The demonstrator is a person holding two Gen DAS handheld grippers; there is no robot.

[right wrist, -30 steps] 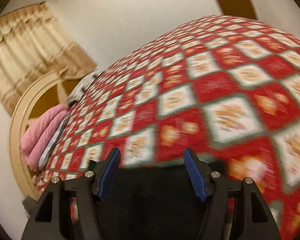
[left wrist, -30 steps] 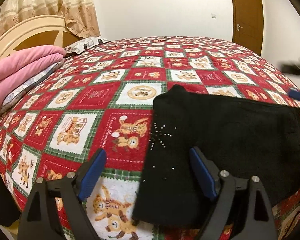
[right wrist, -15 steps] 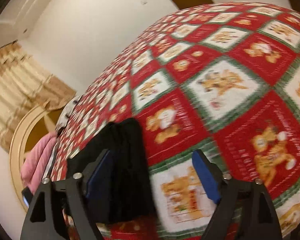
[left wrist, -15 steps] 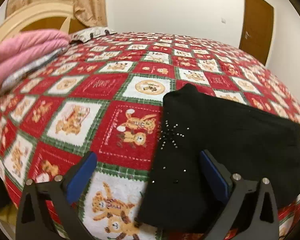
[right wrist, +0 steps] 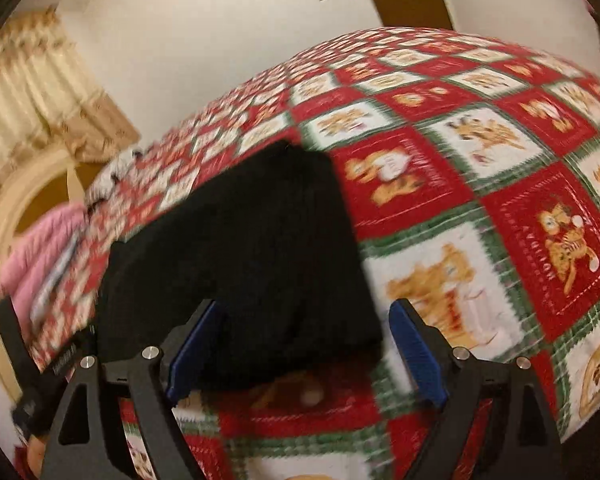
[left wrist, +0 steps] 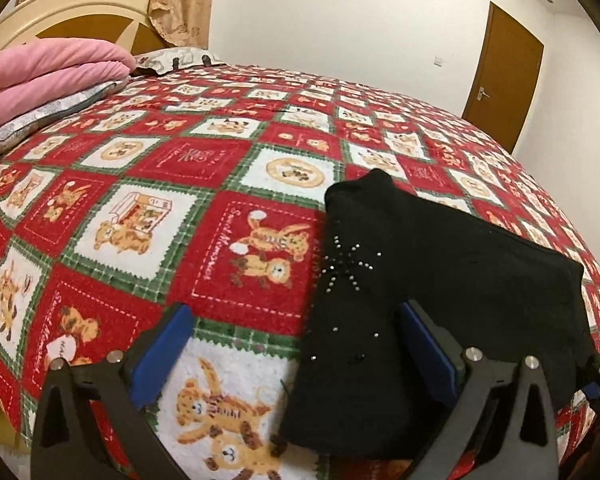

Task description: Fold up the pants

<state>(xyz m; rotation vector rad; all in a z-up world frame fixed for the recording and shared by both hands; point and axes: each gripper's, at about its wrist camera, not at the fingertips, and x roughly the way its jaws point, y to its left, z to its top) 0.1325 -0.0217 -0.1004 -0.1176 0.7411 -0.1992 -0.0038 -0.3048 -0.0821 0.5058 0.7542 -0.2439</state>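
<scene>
Bed surface: a red, white and green bear-print quilt (left wrist: 204, 216) covers the whole mattress, bounded by white walls, a brown door (left wrist: 504, 76), beige curtains (left wrist: 180, 4) and a cream headboard (left wrist: 72, 12). Folded pink bedding (left wrist: 40, 76) lies on a grey pillow (left wrist: 56, 112) at the head. The folded black pants (left wrist: 440, 268) lie flat on the quilt near its front edge. Your left gripper (left wrist: 296, 344) is spread wide, empty, its right finger over the pants. Your right gripper (right wrist: 306, 350) is likewise spread, holding nothing, above the pants' near edge. Only the left view resolves the rhinestone starburst (left wrist: 350, 266); the right view is motion-blurred.
</scene>
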